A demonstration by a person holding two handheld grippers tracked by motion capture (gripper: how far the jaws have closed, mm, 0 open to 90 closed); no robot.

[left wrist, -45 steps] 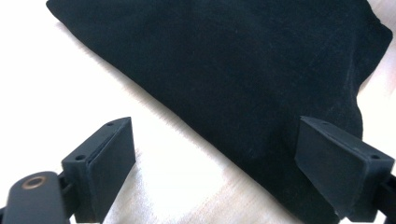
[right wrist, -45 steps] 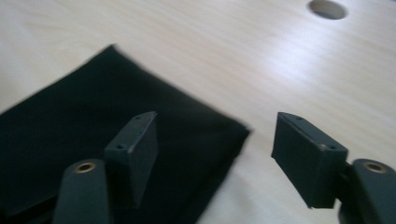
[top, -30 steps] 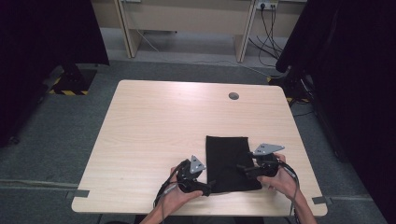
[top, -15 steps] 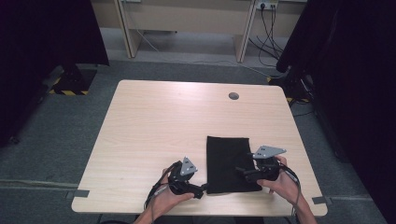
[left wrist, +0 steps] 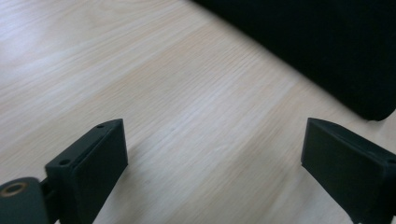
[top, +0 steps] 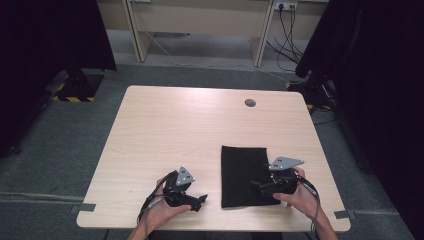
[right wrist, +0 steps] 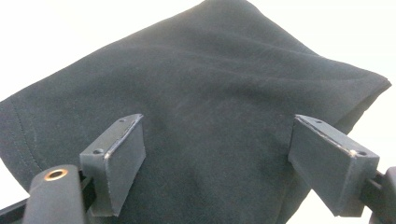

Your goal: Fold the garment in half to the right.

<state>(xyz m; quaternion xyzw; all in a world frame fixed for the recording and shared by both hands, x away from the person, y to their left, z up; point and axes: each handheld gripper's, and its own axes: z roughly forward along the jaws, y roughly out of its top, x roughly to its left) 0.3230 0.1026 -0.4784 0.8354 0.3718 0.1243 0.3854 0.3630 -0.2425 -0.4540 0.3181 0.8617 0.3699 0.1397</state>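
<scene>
A black cloth (top: 244, 172) lies folded flat on the wooden table (top: 190, 130), near the front right. My left gripper (top: 202, 199) rests on bare wood just left of the cloth, pointing at its edge; its jaws have just been opening and nothing is between them. In the left gripper view the gripper (left wrist: 215, 158) frames bare wood, with the black cloth (left wrist: 327, 46) at the upper right. My right gripper (top: 256, 184) sits over the cloth's right side. Its jaws have just been opening too. In the right gripper view the gripper (right wrist: 217, 154) stands wide over the black cloth (right wrist: 210, 93), not pinching it.
A round cable hole (top: 250, 103) sits near the table's far edge. Dark curtains (top: 380, 100) hang at the right and far left. Cables (top: 285, 35) trail on the floor behind the table. The table's front edge is close below both hands.
My left gripper has slid left, off the cloth's edge onto bare wood. The right gripper has stayed put on the cloth. The cloth lies as before.
</scene>
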